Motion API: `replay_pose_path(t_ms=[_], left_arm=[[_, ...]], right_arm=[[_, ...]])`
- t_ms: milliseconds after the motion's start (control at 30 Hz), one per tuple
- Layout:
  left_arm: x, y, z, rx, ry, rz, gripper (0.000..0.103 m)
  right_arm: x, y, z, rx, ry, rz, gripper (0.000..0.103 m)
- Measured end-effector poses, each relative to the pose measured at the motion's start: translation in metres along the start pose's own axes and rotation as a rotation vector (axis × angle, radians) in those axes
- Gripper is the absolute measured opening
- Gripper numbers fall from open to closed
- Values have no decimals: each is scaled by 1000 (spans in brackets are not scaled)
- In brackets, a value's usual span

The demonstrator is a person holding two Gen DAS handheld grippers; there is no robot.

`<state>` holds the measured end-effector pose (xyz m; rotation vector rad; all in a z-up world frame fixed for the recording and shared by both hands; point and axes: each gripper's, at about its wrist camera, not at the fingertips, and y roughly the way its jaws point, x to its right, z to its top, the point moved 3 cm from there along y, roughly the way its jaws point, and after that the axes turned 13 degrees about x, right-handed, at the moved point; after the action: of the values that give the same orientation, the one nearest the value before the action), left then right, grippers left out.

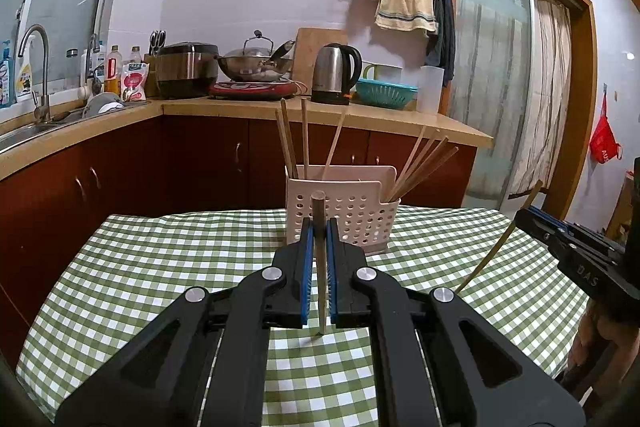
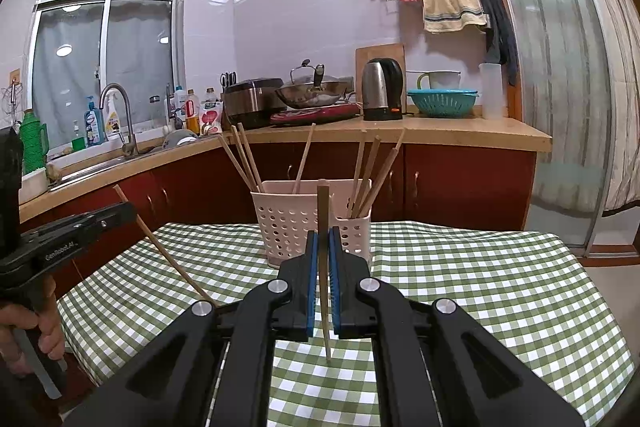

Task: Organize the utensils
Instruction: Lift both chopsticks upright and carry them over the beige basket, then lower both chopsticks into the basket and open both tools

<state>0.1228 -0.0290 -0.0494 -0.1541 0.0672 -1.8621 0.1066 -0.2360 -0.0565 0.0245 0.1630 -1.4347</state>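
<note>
Green checked tablecloth [image 1: 160, 259] fronts a red-cabinet kitchen counter [image 1: 360, 115].

A table covered in a green-and-white checked cloth [image 1: 168, 259] fills the foreground in both views, its cloth hanging over the near-left edge. Towards the far side stands a pale perforated plastic holder [image 1: 344, 211], sitting directly on the cloth, with wooden chopsticks [image 2: 244, 159] leaning out of its compartments at different angles.

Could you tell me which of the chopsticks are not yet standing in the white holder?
Two: one clamped in the left gripper and one in the right gripper. All the others stand in the holder on the table.
</note>
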Motion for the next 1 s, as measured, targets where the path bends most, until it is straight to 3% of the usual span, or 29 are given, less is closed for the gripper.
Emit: replay_pose_path(t_ms=[733,1000], left_arm=[[-3,1,15,26,8,-2,7],[-2,-2,36,71,23,-11,7]], right_arm=[[-8,5,11,26,-3,13,6],[-13,4,23,63,-9,28,6]])
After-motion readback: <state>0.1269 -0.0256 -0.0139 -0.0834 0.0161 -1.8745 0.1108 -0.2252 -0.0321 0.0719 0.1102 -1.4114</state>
